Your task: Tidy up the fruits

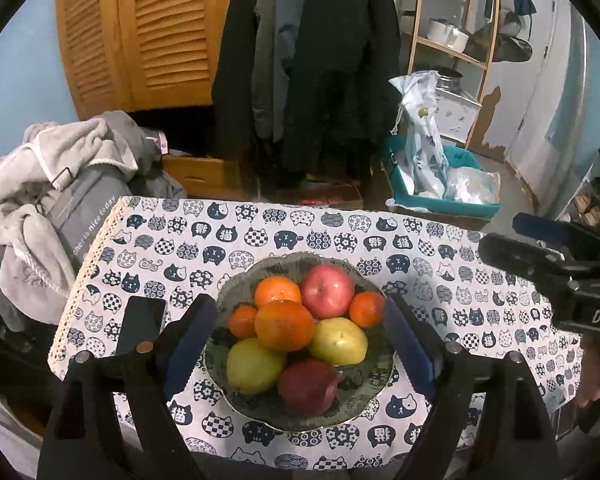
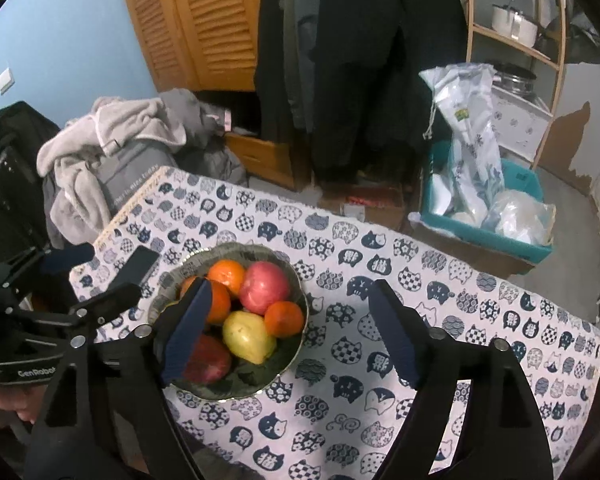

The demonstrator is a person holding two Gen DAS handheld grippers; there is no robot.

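A grey patterned bowl (image 1: 240, 280) sits on the cat-print tablecloth (image 1: 440, 280). It holds two red apples (image 1: 327, 290), two yellow pears (image 1: 338, 341) and several oranges (image 1: 285, 325). My left gripper (image 1: 300, 346) is open and empty, its jaws wide to either side of the bowl, above it. My right gripper (image 2: 292, 334) is open and empty over the cloth to the right of the bowl (image 2: 288, 360); its left finger (image 2: 188, 330) overlaps the fruit. The right gripper also shows at the right edge of the left wrist view (image 1: 540, 248).
A black phone (image 1: 140, 324) lies on the cloth left of the bowl. Off the table's left end is a pile of grey clothes (image 1: 52, 200). Beyond the far edge are hanging coats (image 1: 312, 60), a teal bin (image 1: 440, 196) with bags, and a wooden shelf (image 1: 452, 32).
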